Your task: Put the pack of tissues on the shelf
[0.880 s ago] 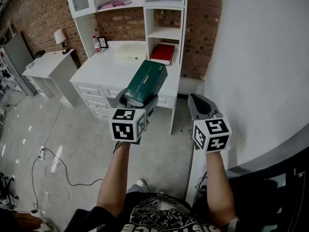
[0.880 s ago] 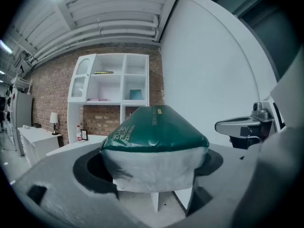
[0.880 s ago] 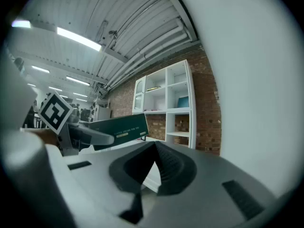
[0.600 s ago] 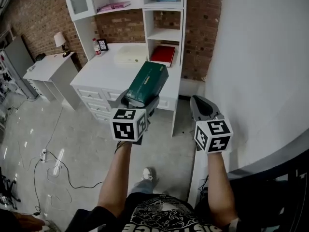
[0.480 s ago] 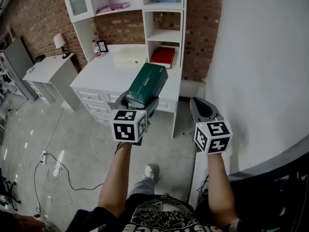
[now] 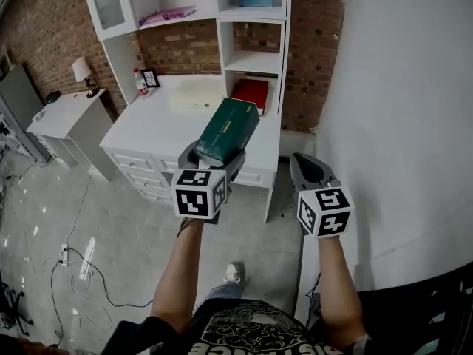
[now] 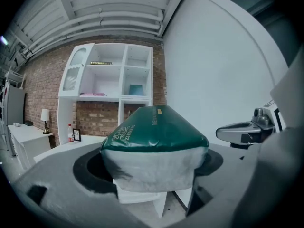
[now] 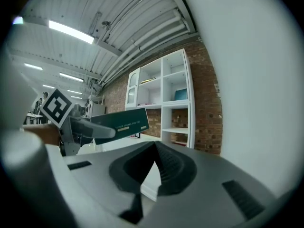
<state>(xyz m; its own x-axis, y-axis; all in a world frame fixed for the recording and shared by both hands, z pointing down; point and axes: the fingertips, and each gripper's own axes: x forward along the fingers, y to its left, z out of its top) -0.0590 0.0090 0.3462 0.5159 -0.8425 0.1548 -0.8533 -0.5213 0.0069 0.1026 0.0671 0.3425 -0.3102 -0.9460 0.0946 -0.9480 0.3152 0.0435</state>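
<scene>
the left tool (image 6: 213,156) has its jaws spread wide, clamped on the near end of the green pack of tissues (image 6: 228,128). the pack is in the air, its free end aimed at the far shelf (image 6: 255,61) above the white table (image 6: 159,113), likely to slide in. the right tool (image 6: 307,167) is closed, empty, kept aside.

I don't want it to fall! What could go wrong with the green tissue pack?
The pack of tissues sticks out of the left claw, held only at one end, so it might slip out. The shelf openings look narrow, and a red book lies in the lowest one, so the pack could bump an edge.
</scene>
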